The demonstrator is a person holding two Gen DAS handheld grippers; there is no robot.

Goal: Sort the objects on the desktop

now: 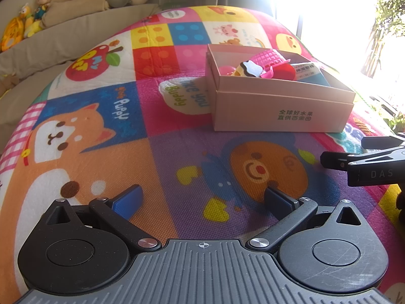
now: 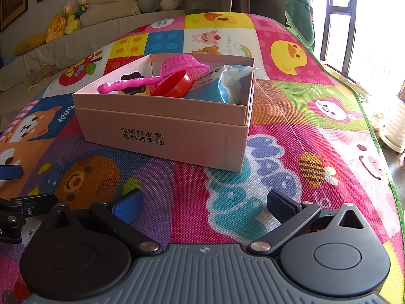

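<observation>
A pink cardboard box [image 1: 281,112] [image 2: 164,131] stands on the colourful play mat. Inside it lie a pink toy strainer [image 2: 177,68] [image 1: 268,58], a red lid [image 2: 177,86], a brown and white toy [image 2: 133,78] and a blue and white packet [image 2: 217,83] [image 1: 308,73]. My left gripper [image 1: 202,200] is open and empty, low over the mat in front of the box. My right gripper [image 2: 205,202] is open and empty, in front of the box. The right gripper also shows in the left wrist view [image 1: 336,160].
The play mat [image 1: 157,157] [image 2: 291,116] covers the surface. A beige sofa with plush toys [image 2: 73,17] and cushions lies behind. A bright window [image 2: 367,25] is at the right, with the mat's edge [image 2: 379,139] below it.
</observation>
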